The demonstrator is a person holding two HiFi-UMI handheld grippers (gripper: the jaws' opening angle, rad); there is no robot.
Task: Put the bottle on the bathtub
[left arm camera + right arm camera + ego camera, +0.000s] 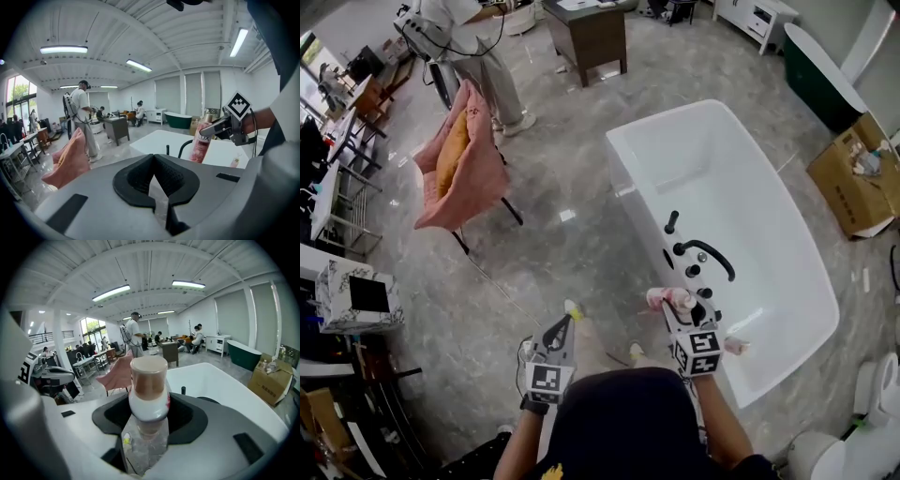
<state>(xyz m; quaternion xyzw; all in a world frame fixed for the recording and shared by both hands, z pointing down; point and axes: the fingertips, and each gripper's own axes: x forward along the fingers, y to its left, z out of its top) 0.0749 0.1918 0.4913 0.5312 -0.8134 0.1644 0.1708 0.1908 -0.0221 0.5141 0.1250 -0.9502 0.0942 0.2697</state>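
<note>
A pink bottle (pixel 668 298) with a brown cap (pixel 149 376) lies sideways in my right gripper (pixel 679 307), which is shut on it. It hangs over the near left rim of the white bathtub (pixel 630 178), close to the black faucet (pixel 705 255). In the left gripper view the bottle (pixel 200 143) stands out against the bathtub (pixel 154 143), held by the right gripper (pixel 220 127). My left gripper (pixel 567 319) is over the floor left of the tub, shut and empty, with its pads (pixel 140 176) meeting at the tip.
A small pink bottle (pixel 736 345) rests on the tub's near rim. A chair draped in pink cloth (pixel 459 159) stands to the left and a person (pixel 483 56) behind it. A cardboard box (pixel 858 173), a dark green tub (pixel 820 80) and a brown desk (pixel 591 37) lie beyond.
</note>
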